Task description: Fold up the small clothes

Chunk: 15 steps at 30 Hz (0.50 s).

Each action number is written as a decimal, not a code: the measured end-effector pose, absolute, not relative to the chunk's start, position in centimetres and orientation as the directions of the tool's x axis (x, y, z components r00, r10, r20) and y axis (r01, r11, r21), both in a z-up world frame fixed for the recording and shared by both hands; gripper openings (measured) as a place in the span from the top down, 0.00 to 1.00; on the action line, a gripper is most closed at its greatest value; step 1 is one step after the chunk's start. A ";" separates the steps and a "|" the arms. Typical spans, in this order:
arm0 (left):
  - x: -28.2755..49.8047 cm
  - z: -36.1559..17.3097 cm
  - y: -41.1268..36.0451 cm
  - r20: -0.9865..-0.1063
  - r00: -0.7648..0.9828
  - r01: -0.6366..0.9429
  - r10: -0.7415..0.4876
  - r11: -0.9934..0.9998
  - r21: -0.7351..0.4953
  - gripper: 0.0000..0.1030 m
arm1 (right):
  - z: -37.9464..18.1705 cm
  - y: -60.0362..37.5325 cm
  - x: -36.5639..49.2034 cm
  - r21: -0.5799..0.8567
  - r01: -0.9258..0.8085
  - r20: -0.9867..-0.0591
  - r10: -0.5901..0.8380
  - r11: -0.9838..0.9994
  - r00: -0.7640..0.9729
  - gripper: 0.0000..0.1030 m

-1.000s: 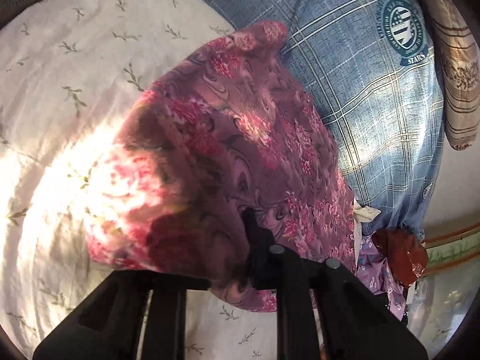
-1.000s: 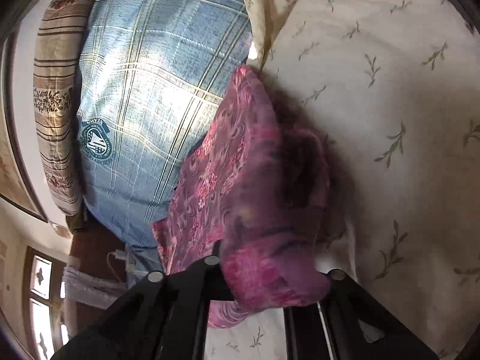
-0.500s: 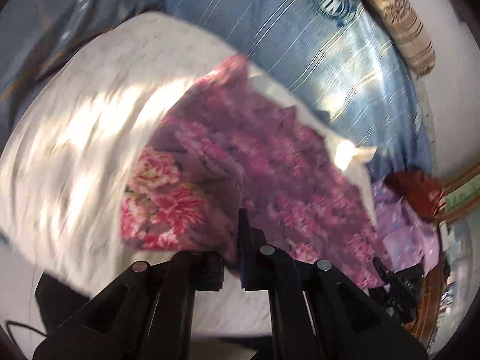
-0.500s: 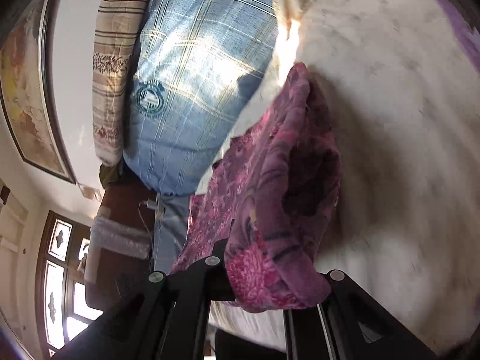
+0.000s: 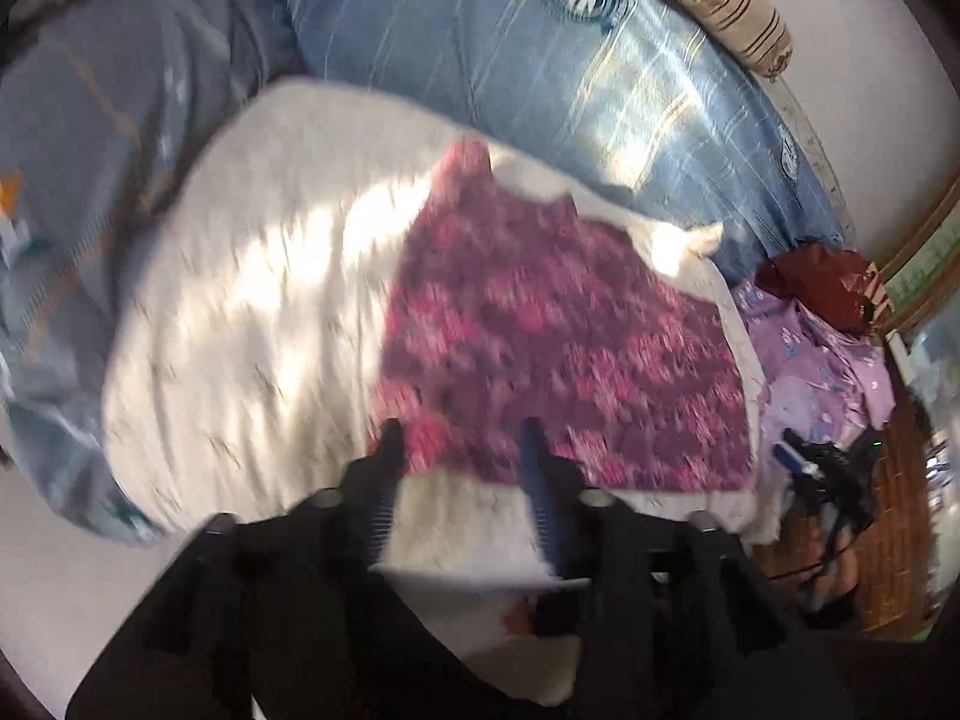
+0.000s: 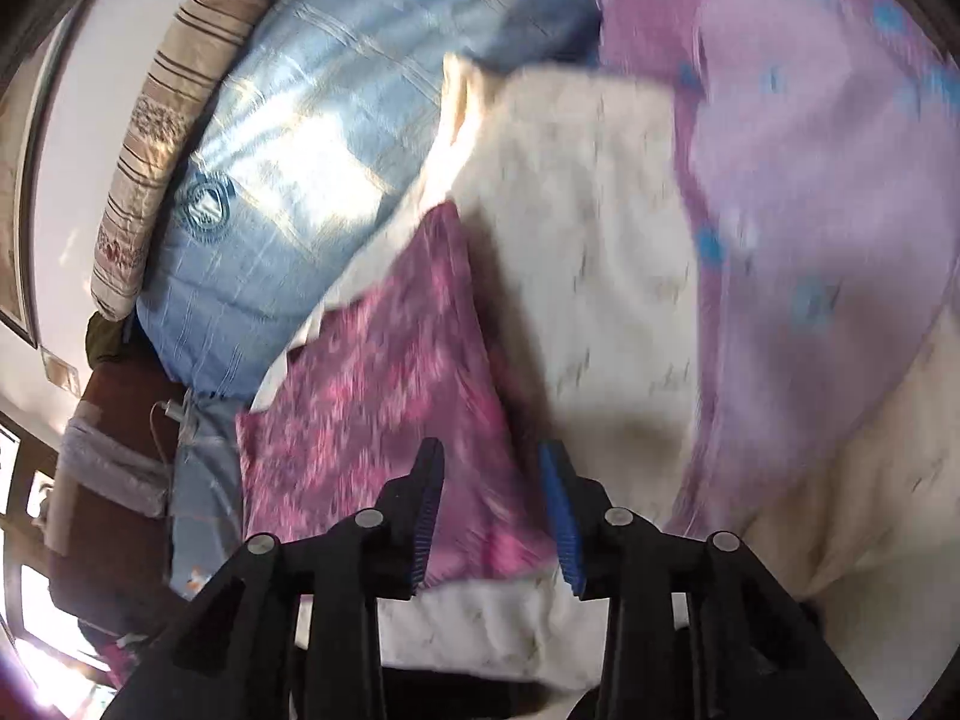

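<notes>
A magenta floral garment (image 5: 558,348) lies flat on a white sprigged cushion (image 5: 240,312). My left gripper (image 5: 459,441) hovers over the garment's near edge, its jaws opening, and the cloth lies below the tips without being pinched. In the right wrist view the same garment (image 6: 384,396) spreads to the left on the cushion (image 6: 588,252). My right gripper (image 6: 492,462) is above its near corner, jaws opening, pads off the cloth. Both views are blurred by motion.
A blue plaid pillow (image 5: 540,72) and a striped bolster (image 5: 714,0) lie behind the cushion. Lilac clothes (image 5: 822,372) and a dark red bag (image 5: 822,282) sit at the right. A lilac patterned cloth (image 6: 804,180) fills the right wrist view's right side.
Both grippers have let go of the garment and opened. The garment, earlier lifted and bunched in the jaws, now lies spread on the cushion. Both hands have pulled back and up.
</notes>
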<state>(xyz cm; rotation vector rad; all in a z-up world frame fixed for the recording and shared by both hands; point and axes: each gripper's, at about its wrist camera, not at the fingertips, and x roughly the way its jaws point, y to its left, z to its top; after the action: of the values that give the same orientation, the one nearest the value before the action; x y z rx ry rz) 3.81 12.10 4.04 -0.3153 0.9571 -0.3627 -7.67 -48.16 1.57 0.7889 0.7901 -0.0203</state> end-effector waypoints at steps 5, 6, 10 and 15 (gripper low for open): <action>12.2 4.5 9.5 -0.764 0.532 0.155 -0.366 0.929 -0.337 0.37 | 4.3 -48.7 -2.2 0.631 0.243 -0.592 0.255 0.737 0.765 0.45; 13.9 4.1 9.0 -0.778 0.520 0.150 -0.352 0.935 -0.323 0.37 | 4.2 -48.5 -0.4 0.641 0.228 -0.587 0.277 0.733 0.761 0.42; 20.9 2.0 6.3 -0.833 0.500 0.096 -0.235 0.972 -0.216 0.37 | 2.8 -48.1 6.3 0.603 0.275 -0.640 0.248 0.749 0.727 0.42; 25.2 -1.6 4.0 -0.891 0.391 0.103 -0.232 0.973 -0.209 0.38 | 0.1 -47.0 12.4 0.524 0.308 -0.717 0.215 0.794 0.663 0.60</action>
<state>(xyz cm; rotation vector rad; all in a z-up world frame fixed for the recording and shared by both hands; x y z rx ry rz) 25.16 4.05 -1.63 -0.1267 1.1505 -0.2136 12.43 -46.96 0.06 0.6721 0.8613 -0.0569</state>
